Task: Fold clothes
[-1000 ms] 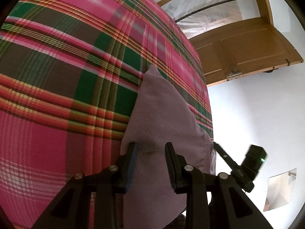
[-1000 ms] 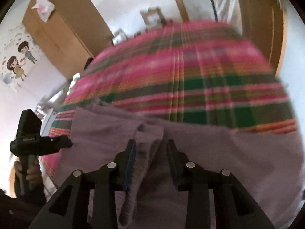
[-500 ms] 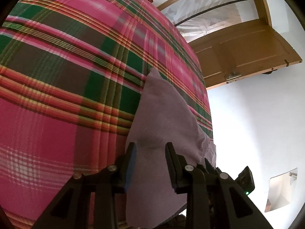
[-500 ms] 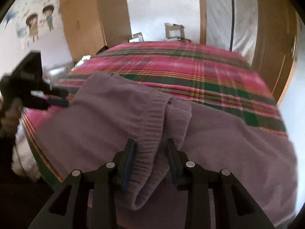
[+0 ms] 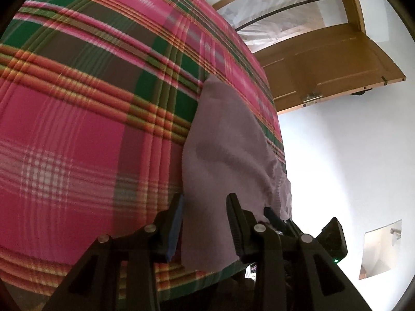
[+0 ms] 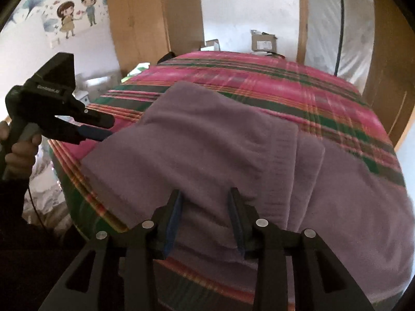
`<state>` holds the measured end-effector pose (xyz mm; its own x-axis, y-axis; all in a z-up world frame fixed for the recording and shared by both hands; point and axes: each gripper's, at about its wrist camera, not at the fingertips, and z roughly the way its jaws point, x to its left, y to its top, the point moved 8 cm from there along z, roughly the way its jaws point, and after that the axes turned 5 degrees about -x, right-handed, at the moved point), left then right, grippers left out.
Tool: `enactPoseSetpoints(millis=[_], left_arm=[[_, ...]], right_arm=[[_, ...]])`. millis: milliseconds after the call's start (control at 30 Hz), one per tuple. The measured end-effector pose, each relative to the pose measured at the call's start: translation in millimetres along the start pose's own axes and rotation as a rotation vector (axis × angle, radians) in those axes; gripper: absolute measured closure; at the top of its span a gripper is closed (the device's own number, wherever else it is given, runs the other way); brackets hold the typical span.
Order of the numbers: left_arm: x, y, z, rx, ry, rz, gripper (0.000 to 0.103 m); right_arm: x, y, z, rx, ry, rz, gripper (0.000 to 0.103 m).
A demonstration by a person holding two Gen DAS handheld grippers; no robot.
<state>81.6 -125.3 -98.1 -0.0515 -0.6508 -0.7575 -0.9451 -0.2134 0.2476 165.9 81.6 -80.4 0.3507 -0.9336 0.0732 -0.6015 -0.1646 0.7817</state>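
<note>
A mauve knit sweater [image 6: 207, 142] lies folded on the pink and green plaid bed cover [image 6: 285, 77], near the bed's front edge. Its ribbed band [image 6: 282, 168] runs down the middle, just right of my right gripper [image 6: 205, 191]. That gripper hovers over the sweater's near part with its jaws opening; the pads press on nothing. My left gripper [image 6: 109, 127] is at the sweater's left corner, held by a hand [image 6: 20, 153]. In the left wrist view the sweater [image 5: 225, 155] lies on the cover [image 5: 77, 103], its edge between the open fingers of the left gripper [image 5: 205, 197].
A wooden wardrobe [image 6: 155, 13] and a cardboard box [image 6: 262, 41] stand beyond the bed's far end. A wooden door [image 5: 324, 64] is open on the right side. The bed's front edge drops off just below both grippers.
The right gripper swung left and levelled out; the ribbed fold that stood between its fingers now lies flat to their right. The left gripper slid along to the sweater's edge.
</note>
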Motion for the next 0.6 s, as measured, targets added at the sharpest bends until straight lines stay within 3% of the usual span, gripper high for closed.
enactPoseSetpoints(millis=[267,600], left_arm=[[0.0,-20.6,3.4,0.049,-0.01,0.02,0.069],[2.6,-29.9,1.7,0.069,-0.048,-0.012,0.069]], right_arm=[[10.7,-0.6,-14.1,0.008,-0.021,-0.003,0.065],[91.1,31.2,0.0,-0.109,0.163,-0.187,0.062]])
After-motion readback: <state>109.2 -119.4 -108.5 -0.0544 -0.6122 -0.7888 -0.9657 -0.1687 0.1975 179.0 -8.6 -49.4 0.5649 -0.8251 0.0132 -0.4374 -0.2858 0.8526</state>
